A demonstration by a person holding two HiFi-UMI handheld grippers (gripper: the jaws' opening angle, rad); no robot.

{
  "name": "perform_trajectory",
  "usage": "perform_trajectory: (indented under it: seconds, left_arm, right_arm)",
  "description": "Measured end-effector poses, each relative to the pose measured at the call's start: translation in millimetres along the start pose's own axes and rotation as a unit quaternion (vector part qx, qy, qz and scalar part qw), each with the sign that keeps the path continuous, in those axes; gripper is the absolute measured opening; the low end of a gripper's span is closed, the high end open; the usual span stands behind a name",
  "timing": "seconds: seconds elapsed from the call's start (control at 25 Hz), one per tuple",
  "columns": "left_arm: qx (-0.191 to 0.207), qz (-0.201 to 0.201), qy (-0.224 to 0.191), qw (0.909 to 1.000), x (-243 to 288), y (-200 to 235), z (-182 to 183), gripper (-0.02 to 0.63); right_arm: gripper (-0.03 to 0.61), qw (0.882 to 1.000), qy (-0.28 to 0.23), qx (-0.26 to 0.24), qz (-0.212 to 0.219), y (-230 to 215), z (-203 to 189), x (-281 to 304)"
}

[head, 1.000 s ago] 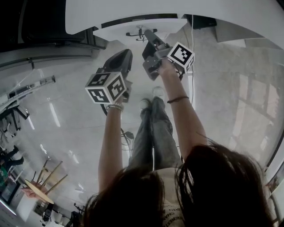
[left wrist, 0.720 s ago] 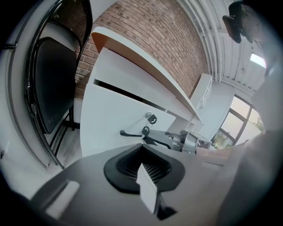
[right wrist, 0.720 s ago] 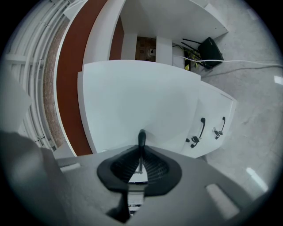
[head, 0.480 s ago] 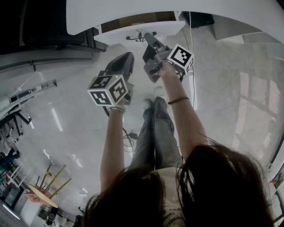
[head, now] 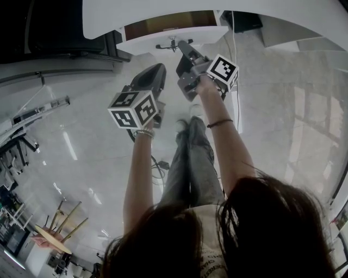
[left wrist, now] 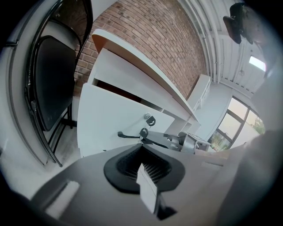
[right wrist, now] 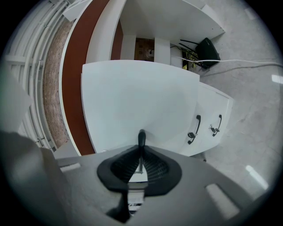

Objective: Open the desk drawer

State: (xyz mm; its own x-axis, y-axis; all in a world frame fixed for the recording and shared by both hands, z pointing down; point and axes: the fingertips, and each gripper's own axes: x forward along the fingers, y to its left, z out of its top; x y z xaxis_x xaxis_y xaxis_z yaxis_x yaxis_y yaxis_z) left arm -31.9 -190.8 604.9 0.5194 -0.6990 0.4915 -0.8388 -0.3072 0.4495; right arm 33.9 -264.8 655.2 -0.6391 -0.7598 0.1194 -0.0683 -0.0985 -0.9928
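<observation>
We look down on a glossy, pale stone floor (head: pixel 81 146). At the far edge stands the white bench (head: pixel 136 16) with its smooth, curved top. Under it the drawer (head: pixel 171 38), a flat white panel, sits partly out and shows a strip of brown inside. Our left tongs (head: pixel 155 69), matte grey and tapered, hang nearer and to the left, pressed together on nothing. Our right tongs (head: pixel 181 48) reach the drawer front and are clamped on its slim black bar handle (right wrist: pixel 141 136).
</observation>
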Motion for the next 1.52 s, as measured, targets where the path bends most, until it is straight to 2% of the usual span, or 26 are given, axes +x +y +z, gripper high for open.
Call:
perform_trajectory:
  seconds: [0.68, 1.52]
  left_arm:
    - [-0.005, -0.013, 0.011, 0.9999, 0.4, -3.7, 3.2, -0.002]
    - [-0.008, -0.016, 0.014, 0.9997, -0.7, -4.9, 4.9, -0.002]
  right_arm:
    - [0.028, 1.0, 0.0, 0.004, -0.012, 1.9, -0.9, -2.3]
    - [0.028, 1.0, -0.004, 0.012, -0.007, 4.1, -1.0, -2.7]
